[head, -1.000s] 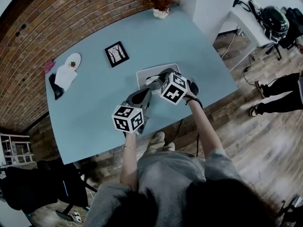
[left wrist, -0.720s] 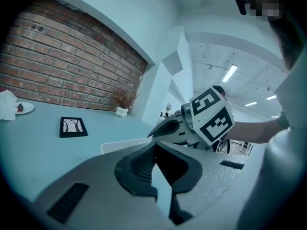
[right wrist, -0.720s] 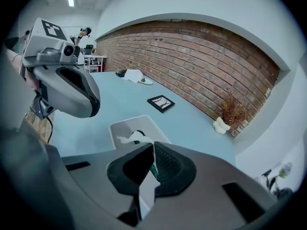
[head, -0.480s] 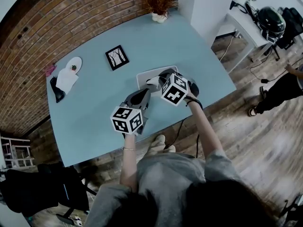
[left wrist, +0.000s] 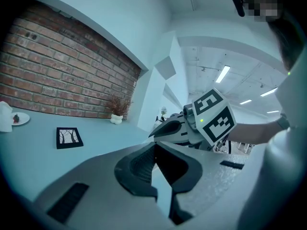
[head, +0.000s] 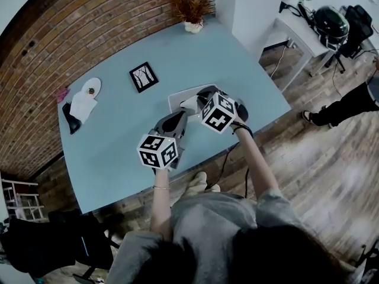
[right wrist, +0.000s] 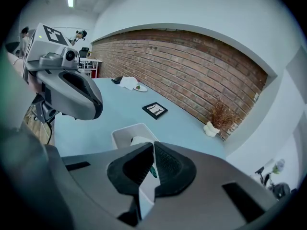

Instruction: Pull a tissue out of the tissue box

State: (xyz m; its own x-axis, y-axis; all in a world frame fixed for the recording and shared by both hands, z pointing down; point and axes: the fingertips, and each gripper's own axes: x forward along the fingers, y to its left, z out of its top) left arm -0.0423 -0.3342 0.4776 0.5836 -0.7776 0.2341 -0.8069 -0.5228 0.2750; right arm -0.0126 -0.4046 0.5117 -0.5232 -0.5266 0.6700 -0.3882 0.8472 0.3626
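Two table edges sit close. The tissue box (head: 176, 101) is near the table's (head: 118, 141) front edge, and the right-hand edge is not far off. There is bare tabletop left of the box and beyond it.

The box is white with an open top. A white tissue (right wrist: 146, 194) comes up out of it, clenched in your right gripper (right wrist: 153, 150) above the box. Your left gripper (left wrist: 155, 147) is closed on nothing, just beside the box at its near-left, and it's the only thing close by.

A black picture frame (head: 144, 76) lies beyond-left of the box, well apart. A plate (head: 90, 88) is further left, and a potted dried plant (head: 190, 13) stands at the far edge.
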